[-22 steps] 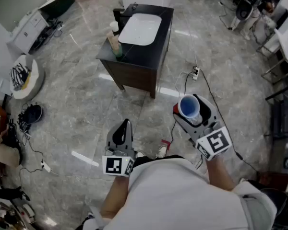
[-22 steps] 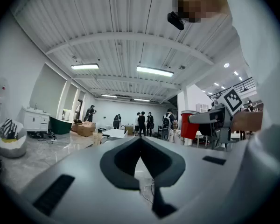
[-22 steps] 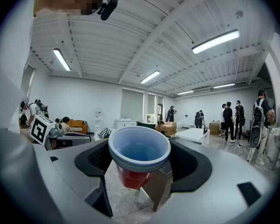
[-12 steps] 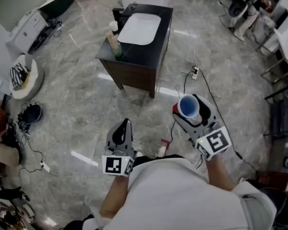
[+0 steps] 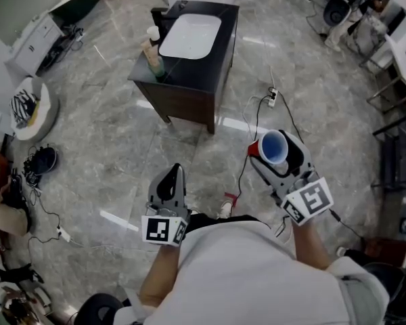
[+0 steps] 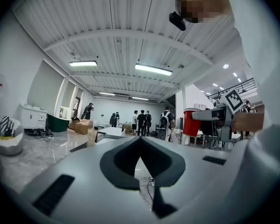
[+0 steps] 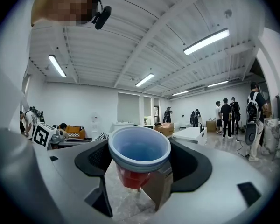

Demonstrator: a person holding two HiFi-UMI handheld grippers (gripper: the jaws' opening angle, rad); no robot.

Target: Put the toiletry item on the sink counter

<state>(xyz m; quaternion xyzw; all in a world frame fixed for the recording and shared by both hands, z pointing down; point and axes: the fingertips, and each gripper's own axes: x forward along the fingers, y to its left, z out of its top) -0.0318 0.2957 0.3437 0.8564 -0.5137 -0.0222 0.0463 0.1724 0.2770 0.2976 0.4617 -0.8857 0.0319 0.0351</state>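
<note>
Jaws of the right hand-held gripper (image 5: 275, 153) stand wide, clamping a red cup (image 7: 139, 149); the left hand-held gripper (image 5: 174, 175) is closed, empty.

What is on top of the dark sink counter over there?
A white basin takes up most of the sink counter, with bottles standing at its left edge. The countertop under the basin is covered. Anything behind the bottles is hidden too.
</note>
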